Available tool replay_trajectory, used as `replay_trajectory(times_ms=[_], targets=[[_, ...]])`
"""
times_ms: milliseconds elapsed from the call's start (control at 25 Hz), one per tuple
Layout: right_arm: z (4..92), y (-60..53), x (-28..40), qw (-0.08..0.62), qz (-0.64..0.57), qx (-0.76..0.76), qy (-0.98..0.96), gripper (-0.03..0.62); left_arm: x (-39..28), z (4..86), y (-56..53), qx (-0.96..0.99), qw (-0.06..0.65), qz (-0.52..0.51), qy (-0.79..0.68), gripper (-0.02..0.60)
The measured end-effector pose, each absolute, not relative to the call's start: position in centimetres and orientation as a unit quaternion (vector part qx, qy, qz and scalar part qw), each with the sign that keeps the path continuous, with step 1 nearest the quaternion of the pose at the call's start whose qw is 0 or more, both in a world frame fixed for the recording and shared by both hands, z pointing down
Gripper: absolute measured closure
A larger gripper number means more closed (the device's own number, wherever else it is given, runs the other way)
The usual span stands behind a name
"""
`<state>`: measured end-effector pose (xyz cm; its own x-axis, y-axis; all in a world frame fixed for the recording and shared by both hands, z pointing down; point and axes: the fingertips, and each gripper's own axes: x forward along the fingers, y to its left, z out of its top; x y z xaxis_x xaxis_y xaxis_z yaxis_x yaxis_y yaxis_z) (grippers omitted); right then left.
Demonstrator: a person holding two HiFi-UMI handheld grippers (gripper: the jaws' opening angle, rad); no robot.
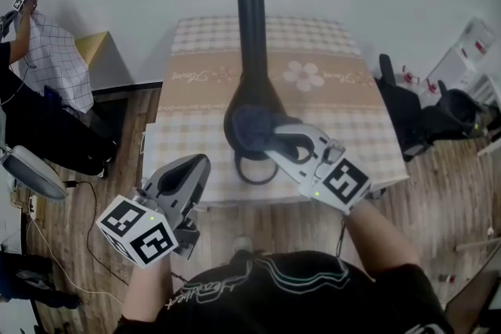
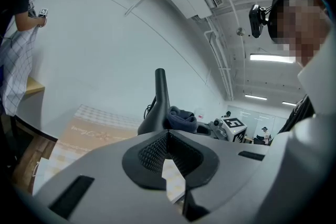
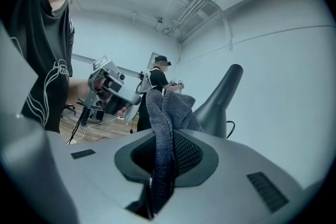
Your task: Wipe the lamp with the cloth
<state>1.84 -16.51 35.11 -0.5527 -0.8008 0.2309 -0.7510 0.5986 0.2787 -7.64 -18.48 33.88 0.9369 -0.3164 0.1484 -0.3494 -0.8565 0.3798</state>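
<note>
A black lamp [image 1: 252, 51] with a tall neck and a wide hollow base stands on the checkered tablecloth [image 1: 344, 102]. My right gripper [image 1: 275, 138] is shut on a dark blue-grey cloth [image 1: 252, 129], which presses against the front of the lamp's base. In the right gripper view the cloth [image 3: 164, 123] sticks up from between the jaws, with the lamp [image 3: 223, 94] just behind it. My left gripper [image 1: 188, 168] hangs off the table's front edge, left of the lamp, shut with nothing in it. From the left gripper view the lamp [image 2: 159, 99] and cloth [image 2: 181, 117] are ahead.
At the far left a person holds a checkered fabric [image 1: 55, 59], beside a yellow-topped box [image 1: 94, 45]. A chair [image 1: 31, 172] and cables lie on the wooden floor at left. Black bags and gear [image 1: 438, 117] crowd the table's right side.
</note>
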Motion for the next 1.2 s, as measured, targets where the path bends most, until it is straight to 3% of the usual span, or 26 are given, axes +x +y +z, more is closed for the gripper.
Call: replay_trajectory(times_ms=[760, 1200], targets=[[40.8, -10.9, 1.0, 0.147, 0.031, 0.375, -0.915, 0.543, -7.1, 32.9, -13.3, 0.958, 0.185, 0.045, -0.215, 0.580], [33.4, -9.4, 1.8, 0.095, 0.004, 0.409, -0.908, 0.543, -6.0, 29.8, -14.1, 0.975, 0.137, 0.024, -0.172, 0.581]])
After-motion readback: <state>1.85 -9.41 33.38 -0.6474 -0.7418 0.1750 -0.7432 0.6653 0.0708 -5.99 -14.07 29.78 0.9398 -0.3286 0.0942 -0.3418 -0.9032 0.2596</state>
